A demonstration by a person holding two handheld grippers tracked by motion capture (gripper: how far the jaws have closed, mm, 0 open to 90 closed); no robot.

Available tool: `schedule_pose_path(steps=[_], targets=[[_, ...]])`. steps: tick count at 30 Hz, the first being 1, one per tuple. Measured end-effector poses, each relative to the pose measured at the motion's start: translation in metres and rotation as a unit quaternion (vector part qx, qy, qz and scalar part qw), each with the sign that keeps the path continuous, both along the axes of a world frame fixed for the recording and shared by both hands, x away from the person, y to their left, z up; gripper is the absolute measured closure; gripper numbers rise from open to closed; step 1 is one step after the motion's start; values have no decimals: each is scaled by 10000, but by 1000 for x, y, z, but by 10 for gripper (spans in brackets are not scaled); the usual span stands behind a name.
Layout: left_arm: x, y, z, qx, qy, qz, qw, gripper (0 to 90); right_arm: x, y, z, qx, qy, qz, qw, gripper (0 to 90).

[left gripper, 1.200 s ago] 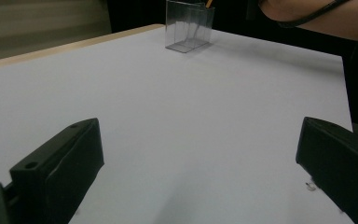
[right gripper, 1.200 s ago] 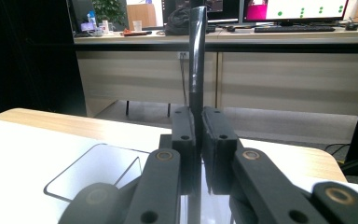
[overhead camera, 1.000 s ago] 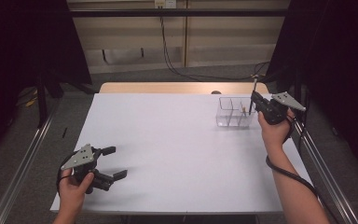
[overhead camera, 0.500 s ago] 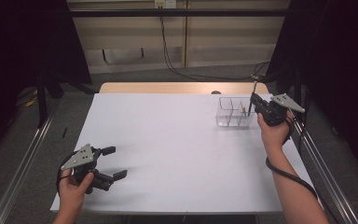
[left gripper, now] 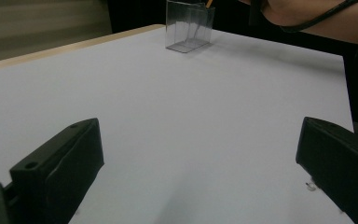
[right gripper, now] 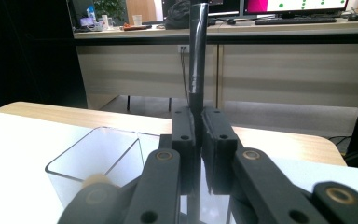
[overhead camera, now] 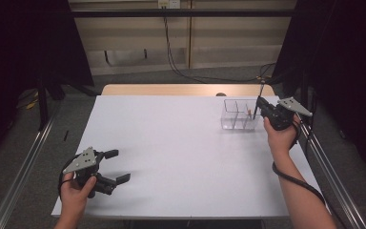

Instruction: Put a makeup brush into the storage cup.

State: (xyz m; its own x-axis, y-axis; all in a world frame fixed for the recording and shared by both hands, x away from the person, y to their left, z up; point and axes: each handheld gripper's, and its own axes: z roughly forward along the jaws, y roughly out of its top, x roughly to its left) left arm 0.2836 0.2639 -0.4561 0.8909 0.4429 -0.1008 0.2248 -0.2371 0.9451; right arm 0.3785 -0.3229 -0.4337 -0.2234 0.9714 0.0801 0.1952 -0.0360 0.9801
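While my left gripper (overhead camera: 112, 168) rests low on the near-left part of the white table (overhead camera: 181, 143), its jaws spread wide with nothing between them, I leave it parked; it has not shifted over the last second. From the left gripper view the two black jaws stand far apart over bare table, and the clear organiser box (left gripper: 189, 25) sits well off at the far side.

Farther out, on the right, my right gripper (overhead camera: 261, 106) hovers at the box's right-hand edge. Its jaws are clamped tight on a dark pen (right gripper: 197, 60), which stands upright between them; in the right gripper view the pen rises straight up from the pinched pads, and the clear organiser box (right gripper: 98, 158) lies just below and to the left of the jaws. In the high view the pen (overhead camera: 259, 98) pokes up above the hand, its lower end at or just inside the right compartment; I cannot tell if the tip touches the bottom. A small orange-tipped item (overhead camera: 249, 113) already stands in the box.

Compared with a second ago, the right hand has barely moved, perhaps eased slightly lower. I judge that the pen is being lowered into its compartment, and the next step is to open the jaws once it sits upright.
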Motion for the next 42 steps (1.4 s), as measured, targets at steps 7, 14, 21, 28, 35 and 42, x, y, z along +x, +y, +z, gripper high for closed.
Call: schedule_pose_path(steps=[7, 14, 21, 28, 35, 42], targets=[[0, -1, 0, 13, 4, -12, 10000, 6, -2, 0, -4, 61, 24, 52, 10000, 788], [0, -1, 0, 7, 13, -8, 10000, 6, -4, 4, -2, 174, -21, 330, 9993, 528], [0, -1, 1, 12, -1, -6, 10000, 6, -7, 9, 1, 380, -52, 679, 9970, 341], [-1, 0, 1, 12, -3, -5, 10000, 6, -10, 10, 1, 506, -57, 1045, 9932, 230], [-1, 1, 2, 12, -15, 6, 10000, 6, -15, 15, 2, 363, -16, 1275, 9912, 165], [-2, 1, 2, -6, -11, 17, 10000, 6, -20, 18, 2, 218, 87, 1477, 9887, 110]])
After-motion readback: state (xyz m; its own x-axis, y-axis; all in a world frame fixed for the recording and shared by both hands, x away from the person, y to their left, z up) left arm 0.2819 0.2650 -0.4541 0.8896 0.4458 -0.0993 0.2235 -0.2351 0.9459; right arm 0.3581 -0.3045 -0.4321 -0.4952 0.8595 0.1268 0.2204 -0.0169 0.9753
